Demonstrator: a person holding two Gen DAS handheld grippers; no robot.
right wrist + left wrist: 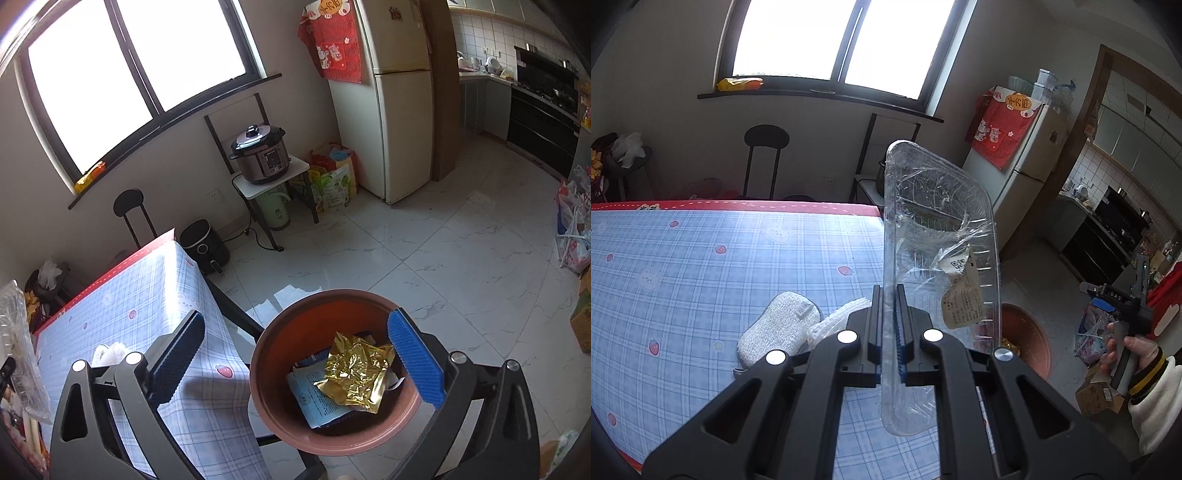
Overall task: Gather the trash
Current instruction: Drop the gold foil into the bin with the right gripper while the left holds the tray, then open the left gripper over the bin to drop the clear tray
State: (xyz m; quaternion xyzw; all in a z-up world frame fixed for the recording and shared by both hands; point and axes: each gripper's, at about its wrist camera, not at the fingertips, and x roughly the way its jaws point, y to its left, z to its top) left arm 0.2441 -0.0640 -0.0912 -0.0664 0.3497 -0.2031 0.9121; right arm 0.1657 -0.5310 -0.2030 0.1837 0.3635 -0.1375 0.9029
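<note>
My left gripper (890, 291) is shut on the rim of a clear plastic food tray (942, 236) with a torn paper label, held upright above the table's right edge. The tray's edge also shows at the far left of the right wrist view (14, 332). My right gripper (295, 332) is open and empty, held above a brown round trash bin (269, 373) on the floor beside the table. The bin holds a gold foil wrapper (354, 373) and a blue-printed paper (314, 398). In the left wrist view the bin (1027, 339) shows behind the tray.
The table has a blue plaid cloth (701, 266) with a grey-white sponge pad (775, 328) and white foam netting (834, 321) near my left gripper. A stool (764, 155), fridge (391, 110), pressure cooker on a stand (262, 155) and bags (576, 229) surround the tiled floor.
</note>
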